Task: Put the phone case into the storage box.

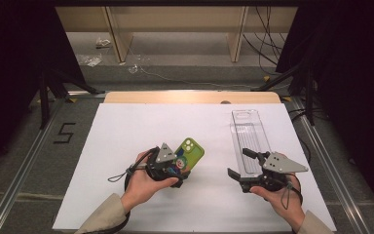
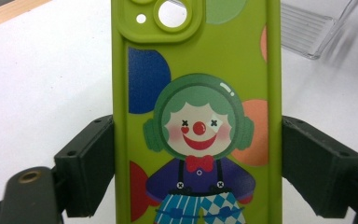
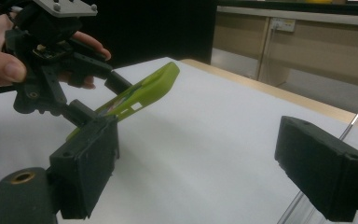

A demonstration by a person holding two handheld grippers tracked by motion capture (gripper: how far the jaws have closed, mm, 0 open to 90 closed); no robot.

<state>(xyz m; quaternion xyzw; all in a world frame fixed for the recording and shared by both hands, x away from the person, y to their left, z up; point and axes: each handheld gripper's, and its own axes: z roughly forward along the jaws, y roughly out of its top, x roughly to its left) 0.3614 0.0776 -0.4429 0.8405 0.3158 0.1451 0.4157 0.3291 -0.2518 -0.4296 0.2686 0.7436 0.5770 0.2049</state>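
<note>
Near the front edge of the white tabletop: a phone case held, a clear one lying.
Left gripper clamps the green clown phone case by its long sides, far end tilted up. Right gripper stands wide and empty, beside the clear case by the right edge.

A single readable mark stands in the scene: a black numeral "5", drawn in angular strokes on the grey floor just left of the white table sheet in the high view. The green phone case carries a cartoon clown picture and coloured circles but no lettering, in the left gripper view.
</note>
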